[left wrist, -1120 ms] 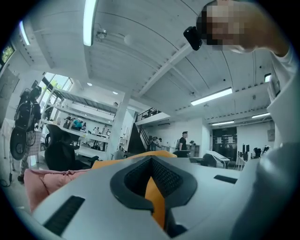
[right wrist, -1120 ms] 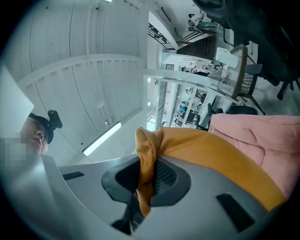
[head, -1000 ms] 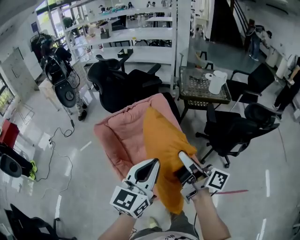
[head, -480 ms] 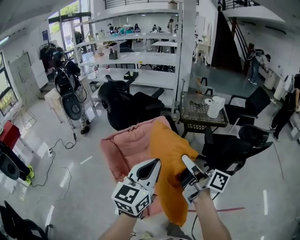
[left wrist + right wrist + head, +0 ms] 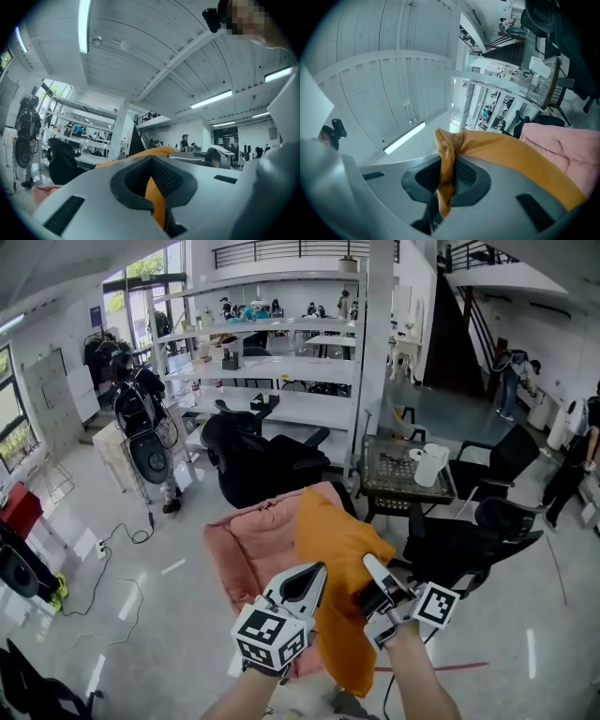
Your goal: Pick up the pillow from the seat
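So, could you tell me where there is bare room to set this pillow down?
The pink seat left of the orange pillow is bare, and so is the floor between it and the cable. Behind and right, black office chairs and the small table crowd in.

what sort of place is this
Probably an open-plan office or lab workspace: black office chairs, long white shelving, and a staircase up to a railed mezzanine.

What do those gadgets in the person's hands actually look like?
The left gripper and right gripper both have smooth white, pointed shells with dark, textured pads inside. Each carries a white cube printed with black square markers. The forearms show no sleeves.
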Demonstrator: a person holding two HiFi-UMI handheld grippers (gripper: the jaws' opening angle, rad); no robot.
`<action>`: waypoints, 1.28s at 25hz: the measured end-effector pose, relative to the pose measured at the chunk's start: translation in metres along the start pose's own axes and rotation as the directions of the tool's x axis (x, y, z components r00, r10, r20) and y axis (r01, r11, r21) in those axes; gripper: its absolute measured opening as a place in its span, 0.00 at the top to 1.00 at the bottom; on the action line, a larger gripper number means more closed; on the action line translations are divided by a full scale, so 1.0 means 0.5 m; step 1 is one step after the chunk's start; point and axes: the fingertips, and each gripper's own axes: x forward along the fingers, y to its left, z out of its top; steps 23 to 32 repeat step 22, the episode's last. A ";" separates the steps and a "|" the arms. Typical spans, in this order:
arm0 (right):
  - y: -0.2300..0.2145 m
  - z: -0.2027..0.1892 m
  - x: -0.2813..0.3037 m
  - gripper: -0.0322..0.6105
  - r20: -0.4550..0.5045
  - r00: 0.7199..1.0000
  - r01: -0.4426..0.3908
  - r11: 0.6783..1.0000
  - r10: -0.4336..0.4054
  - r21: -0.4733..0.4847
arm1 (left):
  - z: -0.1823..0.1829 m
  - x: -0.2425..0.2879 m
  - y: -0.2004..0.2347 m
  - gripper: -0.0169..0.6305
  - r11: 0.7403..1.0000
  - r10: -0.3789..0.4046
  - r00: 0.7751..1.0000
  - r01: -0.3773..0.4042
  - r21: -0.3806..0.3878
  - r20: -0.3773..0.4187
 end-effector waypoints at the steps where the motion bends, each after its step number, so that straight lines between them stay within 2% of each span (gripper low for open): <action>1: 0.002 -0.005 0.001 0.89 -0.005 1.000 0.001 1.000 -0.001 -0.003 | -0.002 -0.002 0.001 0.96 1.000 0.001 1.000 -0.001 -0.001 -0.004; 16: 0.000 -0.034 0.007 0.89 -0.031 1.000 0.000 1.000 0.001 0.027 | -0.011 -0.018 0.009 0.96 1.000 0.021 1.000 -0.021 -0.007 -0.009; 32: -0.013 -0.030 0.006 0.89 -0.038 0.999 0.003 1.000 -0.002 0.029 | -0.017 -0.010 0.013 0.96 0.999 0.031 1.000 -0.031 -0.009 -0.005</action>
